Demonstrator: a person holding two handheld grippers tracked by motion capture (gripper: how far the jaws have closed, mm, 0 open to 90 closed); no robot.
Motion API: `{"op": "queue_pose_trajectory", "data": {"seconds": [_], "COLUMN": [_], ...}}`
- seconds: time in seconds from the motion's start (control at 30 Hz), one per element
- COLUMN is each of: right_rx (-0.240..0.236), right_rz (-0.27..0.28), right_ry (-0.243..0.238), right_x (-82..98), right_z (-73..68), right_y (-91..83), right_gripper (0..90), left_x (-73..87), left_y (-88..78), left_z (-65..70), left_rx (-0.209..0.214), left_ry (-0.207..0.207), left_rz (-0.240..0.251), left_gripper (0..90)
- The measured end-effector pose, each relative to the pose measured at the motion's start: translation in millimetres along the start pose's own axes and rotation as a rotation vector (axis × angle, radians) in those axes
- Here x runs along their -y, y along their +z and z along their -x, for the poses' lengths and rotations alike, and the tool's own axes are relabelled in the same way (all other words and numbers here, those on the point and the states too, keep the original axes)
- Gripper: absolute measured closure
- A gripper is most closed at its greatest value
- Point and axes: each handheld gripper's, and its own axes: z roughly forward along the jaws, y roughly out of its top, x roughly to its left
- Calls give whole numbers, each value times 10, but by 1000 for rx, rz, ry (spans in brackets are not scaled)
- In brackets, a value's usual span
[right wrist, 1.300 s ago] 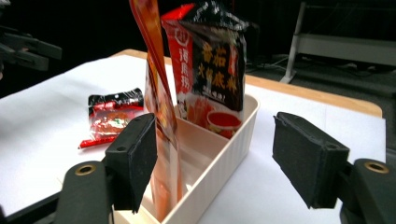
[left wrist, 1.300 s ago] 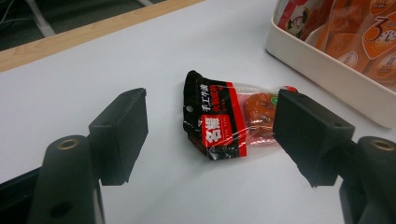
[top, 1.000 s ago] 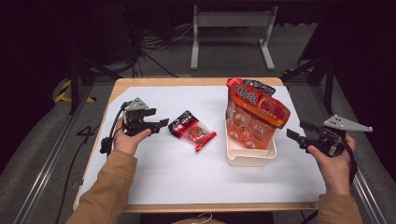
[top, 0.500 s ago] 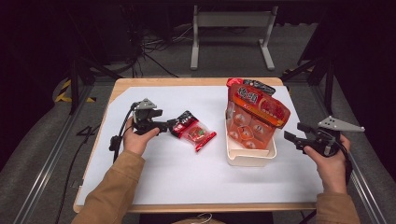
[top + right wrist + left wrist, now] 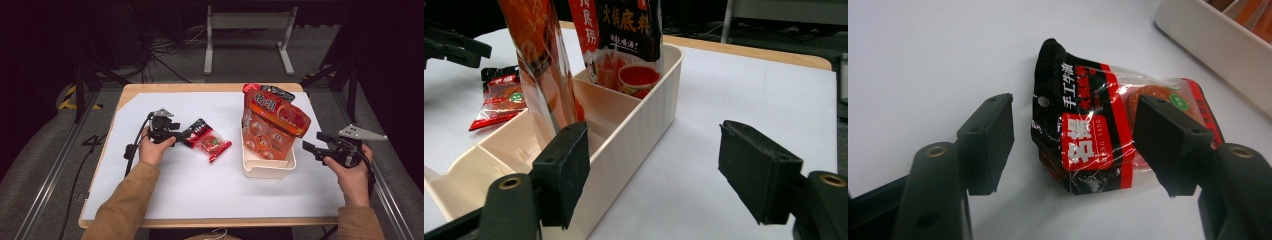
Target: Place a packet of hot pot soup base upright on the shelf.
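A small red and black sauce packet (image 5: 206, 139) (image 5: 1108, 135) lies flat on the white table cover, left of centre. My left gripper (image 5: 178, 131) (image 5: 1075, 145) is open, its jaws standing either side of the packet's black end, not closed on it. A cream divided bin (image 5: 267, 167) (image 5: 634, 130) stands right of centre and holds a large orange pouch (image 5: 272, 127) (image 5: 541, 65) and a red and black pouch (image 5: 267, 92) (image 5: 621, 35), both upright. My right gripper (image 5: 311, 145) (image 5: 654, 170) hangs open just right of the bin, with nothing between its jaws.
The white cover (image 5: 200, 185) spans a wooden table (image 5: 210, 87). A metal stand (image 5: 247, 30) and cables lie on the floor beyond. Dark frame rails run along both sides. The small packet (image 5: 499, 97) is also seen past the bin.
My left gripper has moved right across the table to the small packet, and its open jaws now straddle it. The right gripper has drifted slightly left toward the bin.
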Motion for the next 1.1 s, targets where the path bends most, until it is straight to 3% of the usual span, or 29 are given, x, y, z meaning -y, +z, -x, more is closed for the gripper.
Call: {"op": "queue_pose_trajectory", "data": {"seconds": [0.33,0.67,0.77,0.93,0.97,1.1], "right_rx": [-7,-8,-7,-9,-11,-9], "right_rz": [0,4,6,6,7,7], "right_ry": [7,12,16,19,20,21], "right_x": [8,25,30,40,42,45], "right_z": [-5,3,7,12,10,10], "right_y": [17,9,-4,-11,-12,-19], "right_gripper": [286,286,285,285,285,285], "left_x": [57,85,92,99,103,107], "left_y": [120,205,211,239,252,255], "left_z": [-50,-40,-42,-13,1,1], "left_rx": [3,49,57,32,12,-6], "left_ry": [-38,-36,-31,4,25,39], "left_rz": [-81,-101,-93,-89,-85,-90], "left_gripper": [362,440,534,668,730,824]}}
